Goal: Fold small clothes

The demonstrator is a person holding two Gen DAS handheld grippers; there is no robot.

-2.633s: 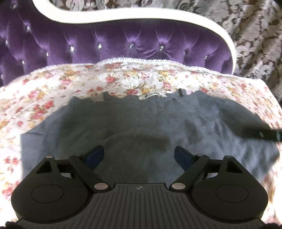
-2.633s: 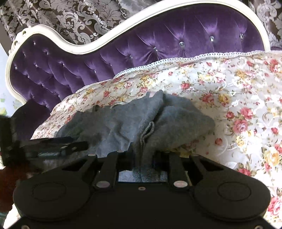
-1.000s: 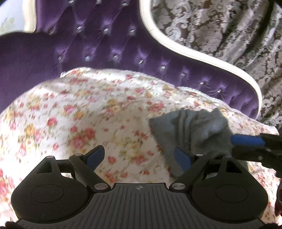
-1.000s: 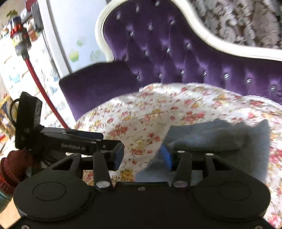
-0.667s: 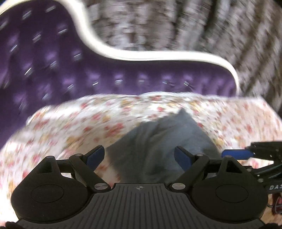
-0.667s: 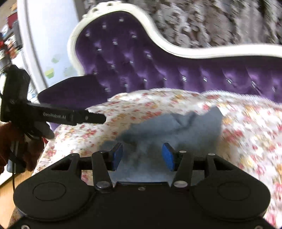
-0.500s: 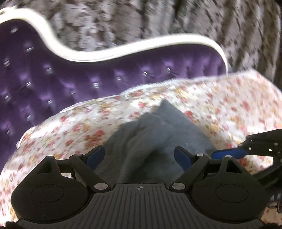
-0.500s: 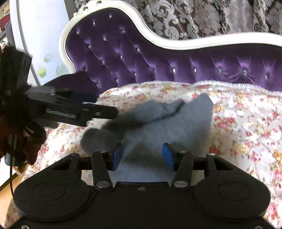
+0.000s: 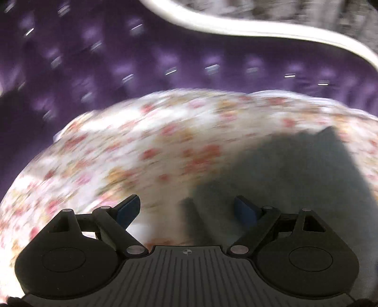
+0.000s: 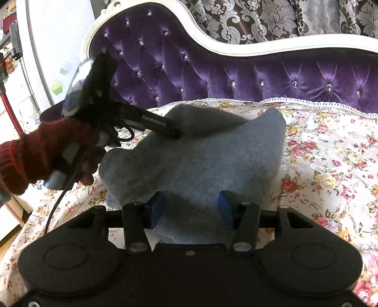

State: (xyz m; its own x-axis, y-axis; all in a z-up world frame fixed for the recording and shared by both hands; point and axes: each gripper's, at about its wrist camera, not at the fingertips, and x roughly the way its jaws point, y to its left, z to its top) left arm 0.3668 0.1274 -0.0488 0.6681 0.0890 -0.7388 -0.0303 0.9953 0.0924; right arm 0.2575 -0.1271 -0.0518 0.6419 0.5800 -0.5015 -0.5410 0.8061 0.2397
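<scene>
A grey knit garment [image 10: 203, 160] lies folded into a rumpled heap on the floral sofa cover [image 10: 330, 165]. My right gripper [image 10: 189, 207] hovers over its near edge, jaws about half apart, with cloth showing below them and not pinched. In the right wrist view my left gripper [image 10: 172, 130] reaches in from the left over the garment's upper left part, held by a hand in a dark red knit sleeve [image 10: 35, 153]. The left wrist view is blurred by motion. There my left gripper [image 9: 186, 207] stands wide open, with the garment [image 9: 295, 177] under its right finger and beyond.
The purple tufted sofa back [image 10: 259, 70] with its white frame [image 10: 236, 49] rises behind the seat. Patterned curtains [image 10: 271, 19] hang beyond it. Bare floral cover [image 9: 141, 153] spreads left of the garment. A white wall and clutter show at far left.
The right gripper let go of the cloth it pinched earlier and now stands open at the near edge. The left gripper swung in over the garment's left side, and its view has blurred.
</scene>
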